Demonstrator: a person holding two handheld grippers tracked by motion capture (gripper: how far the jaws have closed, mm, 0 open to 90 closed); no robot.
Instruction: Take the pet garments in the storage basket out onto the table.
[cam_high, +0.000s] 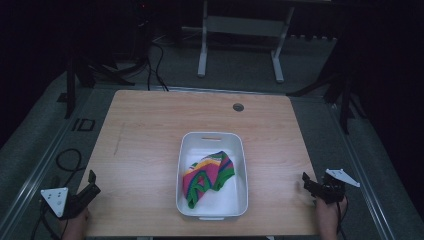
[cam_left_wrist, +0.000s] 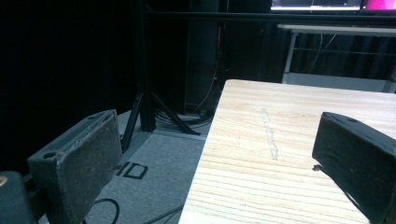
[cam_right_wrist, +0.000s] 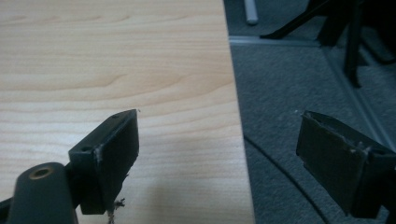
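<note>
Both claws sitting apart, empty: left claw (cam_high: 92, 184) lower left, right claw (cam_high: 306, 181) lower right. Striped cloth (cam_high: 207, 176) in white bin (cam_high: 186, 150) looks soft, light; pinch a raised fold.

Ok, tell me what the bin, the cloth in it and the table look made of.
Bin: white moulded plastic by the look, smooth with rounded corners and a handle slot. Cloth: soft fabric, crumpled in folds, striped pink, green, yellow and blue. Table: light wood grain, matte, possibly laminate.

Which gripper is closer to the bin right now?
The right gripper. It sits over the table's near right edge, while the left gripper hangs off the left corner, farther from the bin.
</note>
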